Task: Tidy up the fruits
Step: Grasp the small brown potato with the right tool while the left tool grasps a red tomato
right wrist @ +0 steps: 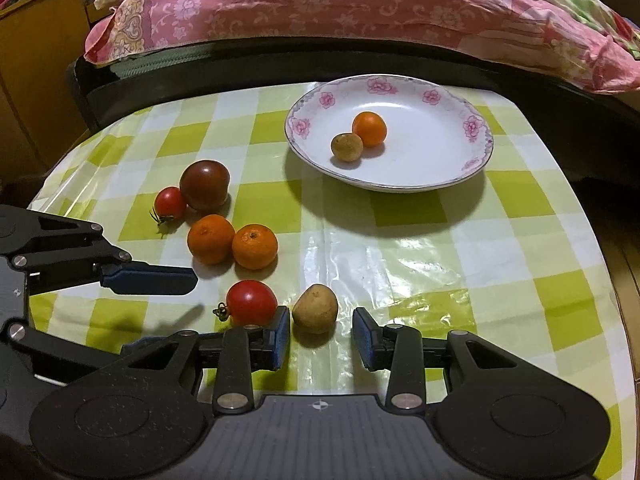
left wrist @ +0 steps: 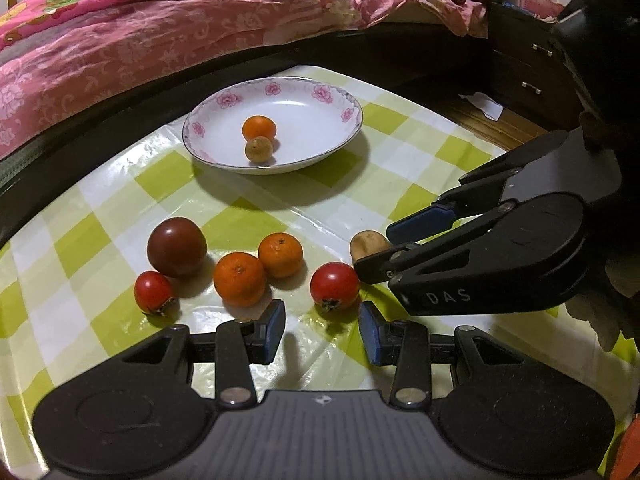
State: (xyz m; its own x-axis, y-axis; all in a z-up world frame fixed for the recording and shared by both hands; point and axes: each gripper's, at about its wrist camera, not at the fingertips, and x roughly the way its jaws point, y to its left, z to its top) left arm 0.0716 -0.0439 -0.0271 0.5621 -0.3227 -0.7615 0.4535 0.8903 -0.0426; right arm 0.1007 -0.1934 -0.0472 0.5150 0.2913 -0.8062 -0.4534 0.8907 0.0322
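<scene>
A white floral plate holds a small orange and a brown longan. On the checked cloth lie a dark tomato, two red tomatoes, two oranges and a brown fruit. My left gripper is open just before the right red tomato. My right gripper is open around the brown fruit, apart from it.
A bed with pink floral covers runs behind the table. A dark drawer unit stands at the right, a wooden cabinet at the left. The table edge curves close on both sides.
</scene>
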